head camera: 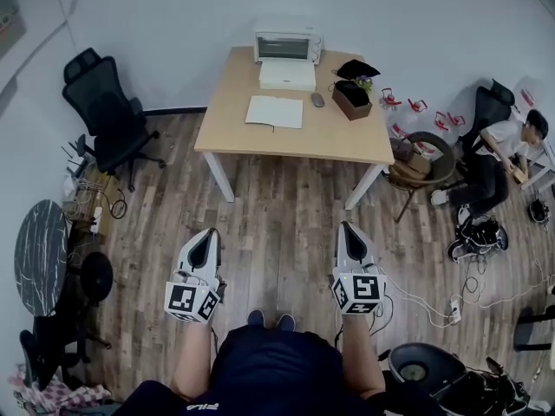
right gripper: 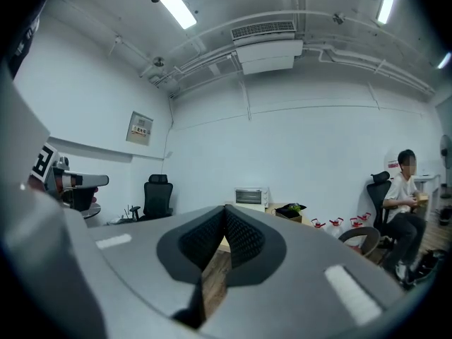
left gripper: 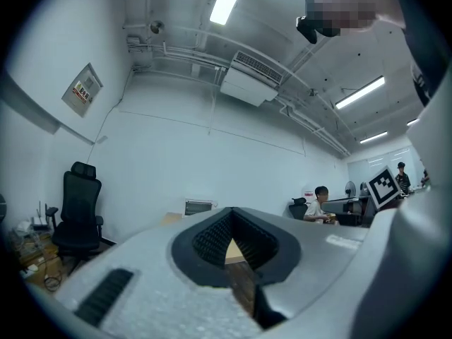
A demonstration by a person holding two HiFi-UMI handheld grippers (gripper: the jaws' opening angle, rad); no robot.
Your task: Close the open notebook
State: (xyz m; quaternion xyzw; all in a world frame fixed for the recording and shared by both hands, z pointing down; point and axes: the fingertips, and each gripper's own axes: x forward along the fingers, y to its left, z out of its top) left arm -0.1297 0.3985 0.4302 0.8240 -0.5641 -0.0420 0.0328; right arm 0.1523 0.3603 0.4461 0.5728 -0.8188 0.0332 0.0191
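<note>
The notebook (head camera: 275,112) is lying open and flat on the counter (head camera: 260,141), well apart from the person, who is holding the left hand-held gripper (head camera: 205,237) and the right hand-held gripper (head camera: 349,232) level, each with its jaws together on nothing. The approach is probably coming first. After walking up to the near edge, one hand-held gripper should be slipping under an outer cover edge and folding it over while the other is steadying the opposite half.
</note>
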